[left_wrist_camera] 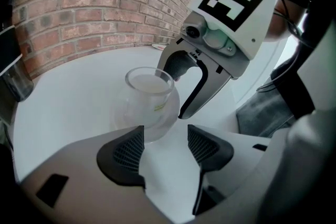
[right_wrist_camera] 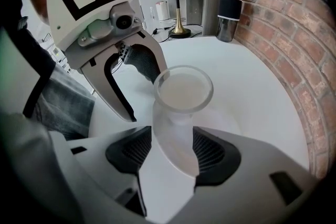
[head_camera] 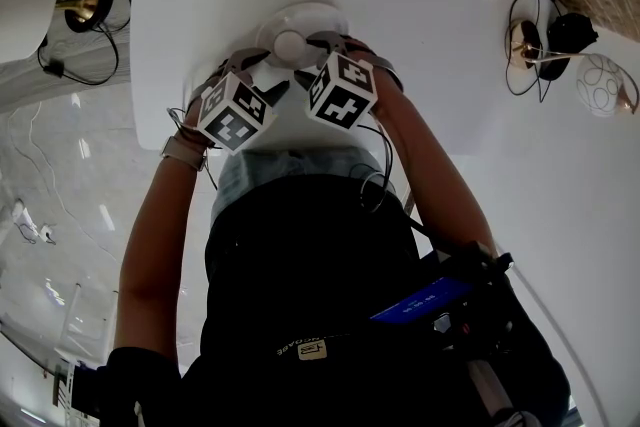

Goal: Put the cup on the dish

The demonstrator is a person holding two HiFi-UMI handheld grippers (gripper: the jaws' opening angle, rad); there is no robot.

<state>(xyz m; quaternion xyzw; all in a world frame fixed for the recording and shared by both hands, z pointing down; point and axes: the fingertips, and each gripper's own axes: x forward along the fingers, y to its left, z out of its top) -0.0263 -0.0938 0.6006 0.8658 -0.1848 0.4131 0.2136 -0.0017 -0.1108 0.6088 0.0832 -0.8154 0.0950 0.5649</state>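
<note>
Head view, setting: a person stands at a white table (head_camera: 420,35) and looks steeply down over both arms.
Head view, dish: a pale round dish (head_camera: 325,15) lies on the near part of the table, just in front of the person.
Head view, cup: the cup (head_camera: 290,45) shows as a small pale circle inside the dish's outline.
Head view, claws: the left claw (head_camera: 258,75) and right claw (head_camera: 318,57) meet at the dish's near edge, and their marker cubes hide how the jaws stand.
Left gripper view, cup: the frosted cup (left_wrist_camera: 149,102) stands upright, with the dish (left_wrist_camera: 119,115) a faint ring under it.
Left gripper view, left claw: the left claw (left_wrist_camera: 165,149) is wide and holds nothing. The cup's base is just beyond its tips, nearer the left pad.
Left gripper view, right claw: the right claw (left_wrist_camera: 181,89) reaches down around the cup from the right.
Right gripper view, cup: the cup (right_wrist_camera: 181,107) is upright on the white dish (right_wrist_camera: 236,123).
Right gripper view, right claw: the right claw (right_wrist_camera: 170,149) is at its widest. The cup is between the pads, which sit close beside it without seeming to press.
Right gripper view, left claw: the left claw (right_wrist_camera: 134,86) hangs spread just left of the cup.
Progress: placement looks done, since the cup already rests on the dish.
Remaining: probably only drawing both claws clear without tipping the cup.
</note>
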